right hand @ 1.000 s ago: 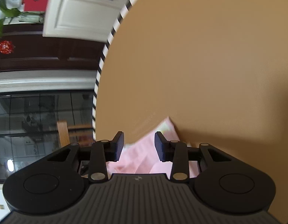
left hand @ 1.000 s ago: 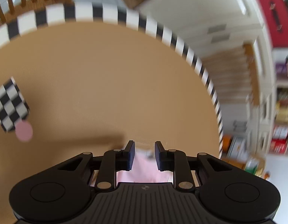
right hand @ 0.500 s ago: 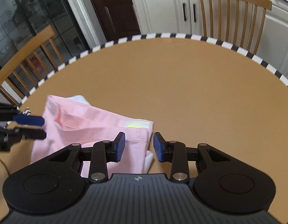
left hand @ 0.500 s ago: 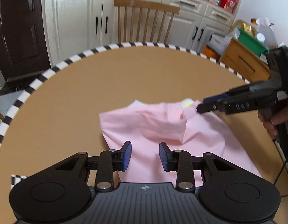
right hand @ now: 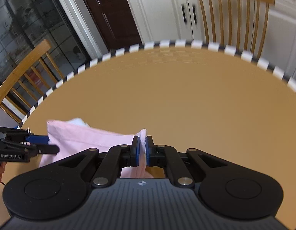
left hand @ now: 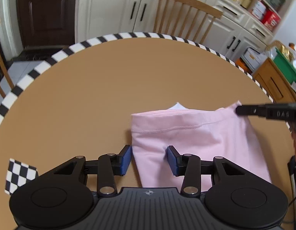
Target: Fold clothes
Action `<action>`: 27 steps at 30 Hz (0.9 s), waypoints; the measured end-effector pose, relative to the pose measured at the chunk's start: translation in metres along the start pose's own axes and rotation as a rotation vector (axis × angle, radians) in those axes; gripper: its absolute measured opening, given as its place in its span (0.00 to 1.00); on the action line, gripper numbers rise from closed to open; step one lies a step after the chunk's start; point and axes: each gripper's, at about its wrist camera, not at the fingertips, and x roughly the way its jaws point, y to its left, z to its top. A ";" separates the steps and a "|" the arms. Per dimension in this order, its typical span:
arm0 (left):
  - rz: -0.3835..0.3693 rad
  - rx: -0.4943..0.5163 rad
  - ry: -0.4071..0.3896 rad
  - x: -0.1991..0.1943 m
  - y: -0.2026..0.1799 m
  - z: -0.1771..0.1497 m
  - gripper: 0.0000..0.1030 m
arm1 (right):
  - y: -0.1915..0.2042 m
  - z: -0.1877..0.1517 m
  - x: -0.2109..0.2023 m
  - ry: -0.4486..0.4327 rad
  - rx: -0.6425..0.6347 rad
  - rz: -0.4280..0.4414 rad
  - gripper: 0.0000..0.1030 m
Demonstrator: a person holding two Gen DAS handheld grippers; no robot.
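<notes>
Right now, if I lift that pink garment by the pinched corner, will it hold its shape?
Probably not: the pink garment looks thin and creased, so it should droop. The right claw grips one corner only, so the rest likely drags.

Garment [left hand: 196,143] on table [left hand: 109,95], toward 4 o'clock in left wrist view. Chair [left hand: 186,13] behind table at 12 o'clock; cabinets [left hand: 109,7] behind chair.

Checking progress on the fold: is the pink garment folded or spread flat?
Folded: the pink garment lies doubled, a stitched hem crossing its top layer, white fabric peeking out behind.
</notes>
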 end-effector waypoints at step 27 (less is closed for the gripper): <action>0.184 0.022 -0.060 0.032 -0.045 0.028 0.51 | 0.045 -0.062 -0.006 0.032 -0.059 -0.005 0.24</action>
